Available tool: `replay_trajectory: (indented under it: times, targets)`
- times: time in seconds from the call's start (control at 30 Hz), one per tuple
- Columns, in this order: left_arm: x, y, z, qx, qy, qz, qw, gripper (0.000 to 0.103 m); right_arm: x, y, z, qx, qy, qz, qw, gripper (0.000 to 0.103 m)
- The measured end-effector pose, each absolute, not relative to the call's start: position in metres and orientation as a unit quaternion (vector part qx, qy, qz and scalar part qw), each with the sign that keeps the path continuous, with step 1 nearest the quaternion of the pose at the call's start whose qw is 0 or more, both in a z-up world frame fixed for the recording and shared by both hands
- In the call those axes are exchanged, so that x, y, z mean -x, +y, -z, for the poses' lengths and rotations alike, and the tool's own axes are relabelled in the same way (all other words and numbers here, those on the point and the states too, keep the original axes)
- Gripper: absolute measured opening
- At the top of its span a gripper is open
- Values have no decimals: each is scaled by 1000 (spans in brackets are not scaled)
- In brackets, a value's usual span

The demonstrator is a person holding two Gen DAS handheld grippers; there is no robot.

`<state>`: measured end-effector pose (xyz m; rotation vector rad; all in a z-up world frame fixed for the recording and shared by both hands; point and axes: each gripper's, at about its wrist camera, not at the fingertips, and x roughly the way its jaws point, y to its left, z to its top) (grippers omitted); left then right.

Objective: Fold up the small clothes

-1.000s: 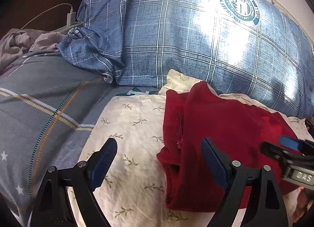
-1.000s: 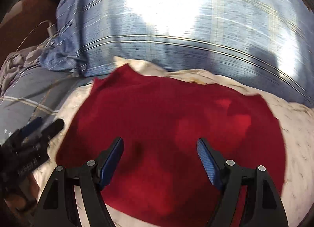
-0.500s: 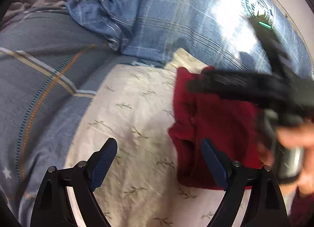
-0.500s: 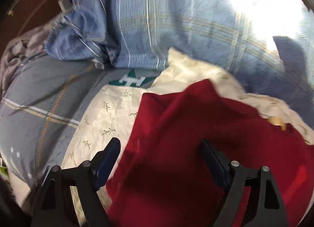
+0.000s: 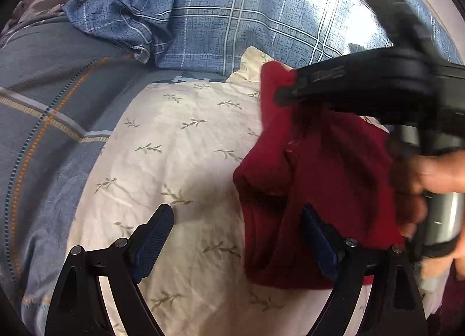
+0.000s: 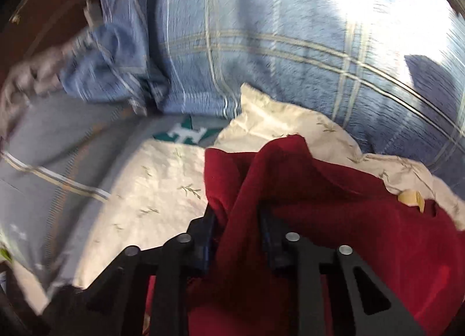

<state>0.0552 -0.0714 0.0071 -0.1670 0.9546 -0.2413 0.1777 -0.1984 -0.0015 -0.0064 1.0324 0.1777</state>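
A dark red garment [image 5: 319, 167] lies crumpled on a cream leaf-print cloth [image 5: 180, 144]. My left gripper [image 5: 235, 237] hangs open low over the cloth. Its right finger [image 5: 316, 240] sits against the garment, whose left edge falls between the jaws without being pinched. The right gripper [image 5: 348, 86], held by a hand [image 5: 433, 179], reaches across the garment's far corner. In the right wrist view the right gripper [image 6: 238, 225] has its jaws closing, and a raised fold of the red garment [image 6: 348, 214] is bunched between them.
A blue plaid pillow [image 5: 261, 16] lies behind the garment, with a crumpled blue cloth [image 5: 116, 16] to its left. A grey quilt with striped bands [image 5: 43, 103] lies on the left. A small yellow thing [image 6: 411, 199] lies at the garment's right edge.
The right gripper swept left across the garment and its jaws came together on a fold near the left edge. The left gripper dipped lower, and the right gripper and hand entered its view.
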Motion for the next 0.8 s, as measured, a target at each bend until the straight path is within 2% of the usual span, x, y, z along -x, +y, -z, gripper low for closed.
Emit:
replay_trajectory:
  times: [0.1,0.17,0.23,0.27,0.37,0.6,0.8]
  targets:
    - [-55,-76,-7,84,449,126,881,77,-169,-210,-9,-25,478,-96,873,23]
    - [-52,-78,-9,89,445,147,879,50,-164,-216,-14,-37,472,-101,875,23]
    - [-48,-84,-13,83,441,166,878,32,-159,-222,-20,-48,467,-105,877,22]
    - [-46,-87,-16,74,436,167,881,29,-156,-226,-24,-53,464,-107,878,22]
    - [-37,-96,-27,52,418,166,892,22,-145,-238,-35,-62,455,-108,882,21]
    - [-17,-108,-56,45,389,188,900,18,-122,-268,-66,-76,434,-105,892,17]
    - [7,-149,-86,25,372,237,897,15,-96,-310,-94,-82,412,-89,903,15]
